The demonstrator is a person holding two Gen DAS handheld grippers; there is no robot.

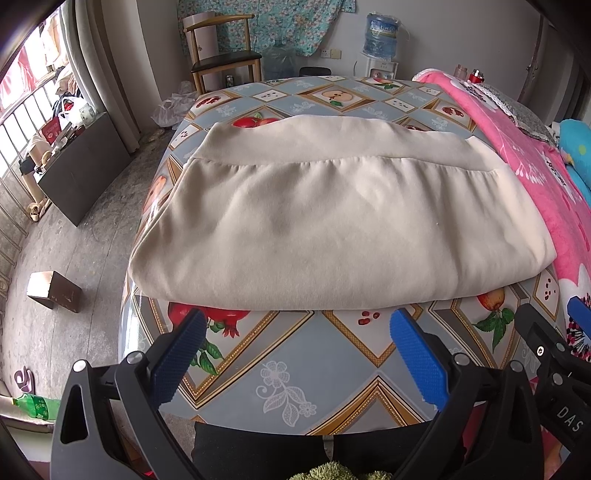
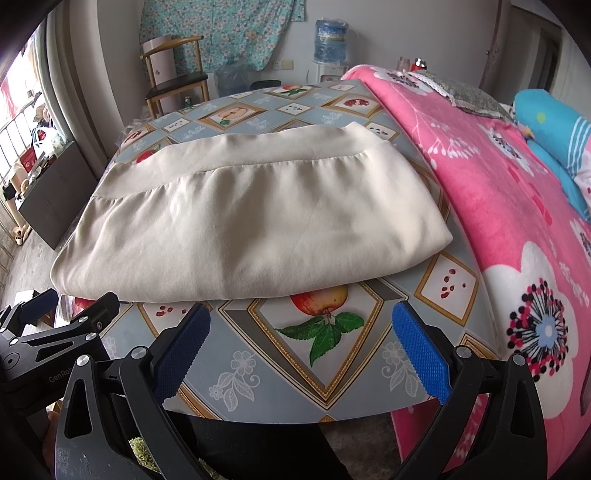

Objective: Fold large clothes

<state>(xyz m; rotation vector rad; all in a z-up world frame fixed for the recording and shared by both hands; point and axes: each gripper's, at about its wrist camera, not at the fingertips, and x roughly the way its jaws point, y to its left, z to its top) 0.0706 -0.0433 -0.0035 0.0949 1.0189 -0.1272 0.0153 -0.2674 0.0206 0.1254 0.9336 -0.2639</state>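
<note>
Bedroom-type space, grey concrete floor [image 1: 74, 229], fruit-print vinyl-covered tabletop [image 1: 295, 369] in front of me. Cream folded fleece garment [image 1: 332, 221] lies flat on the tabletop's middle, ribbed hem band [image 1: 314, 144] at the far edge, thick folded edge nearest me. It spans most of the tabletop's width; its left corner reaches the left rim, its right corner is just beside the pink floral blanket [image 2: 498, 221].

My left claw [image 1: 299, 358] hangs near the front rim of the tabletop, blue ribbed pads [image 1: 417, 365] spread wide, nothing between them, apart from the garment. My right claw [image 2: 301, 354] is the same: pads [image 2: 419, 358] wide apart, empty, over the apple print just short of the garment's near fold. Each claw's black frame shows at the edge of the other's view, so they sit side by side.

Further out: pink blanket covers a bed on the right, touching the tabletop's right side, with a blue patterned pillow [image 2: 554, 140] on it. Wooden chair with dark seat [image 1: 221, 51] stands behind the tabletop against the far wall, teal floral cloth [image 1: 266, 26] hanging above it. White water dispenser with blue bottle [image 1: 382, 40] to its right. Brown cardboard box [image 1: 55, 290] on the floor at left, green plastic bottle [image 1: 35, 406] lying nearer me. Barred window [image 1: 22, 110] at far left.
</note>
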